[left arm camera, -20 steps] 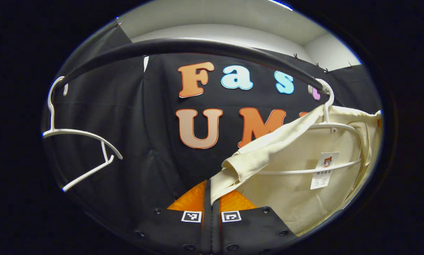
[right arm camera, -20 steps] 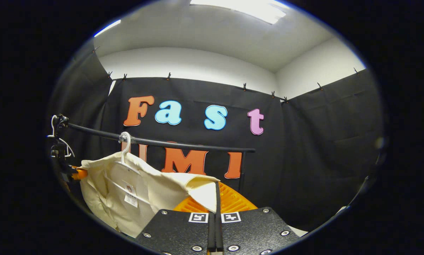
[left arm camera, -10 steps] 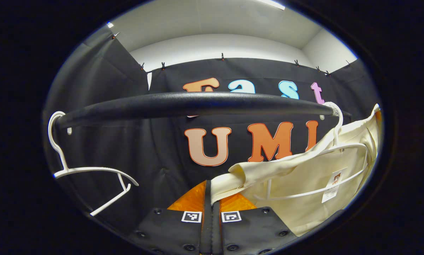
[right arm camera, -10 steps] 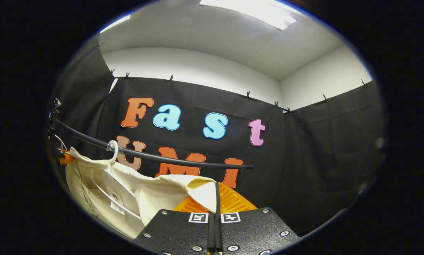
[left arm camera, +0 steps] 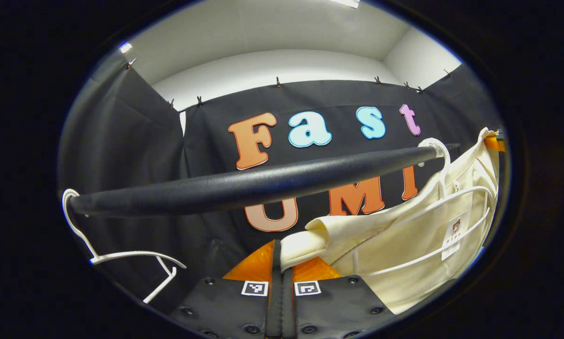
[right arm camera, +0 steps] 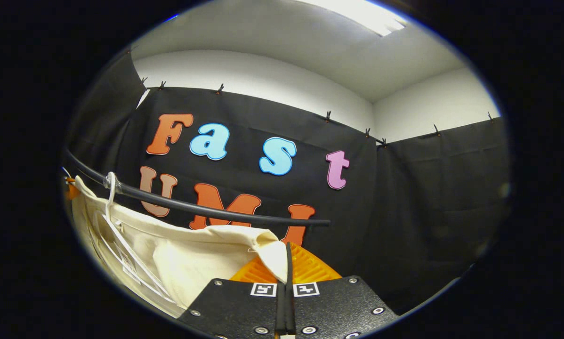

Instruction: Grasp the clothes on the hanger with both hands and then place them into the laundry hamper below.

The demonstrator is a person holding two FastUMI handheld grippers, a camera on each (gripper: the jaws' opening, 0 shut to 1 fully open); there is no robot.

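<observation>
1 garment [left arm camera: 404, 254] – 2 hangers [left arm camera: 122, 256]

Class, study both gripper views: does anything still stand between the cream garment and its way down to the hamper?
Yes. The garment is still threaded on its white hanger, hooked over the black rail. Both grippers pinch its edges.

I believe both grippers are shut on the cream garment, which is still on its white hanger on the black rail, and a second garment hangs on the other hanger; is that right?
Not quite: the other hanger is bare, as the left gripper view shows. The rest holds: the left gripper and the right gripper are shut on the cream garment, still on its white hanger on the black rail.
</observation>
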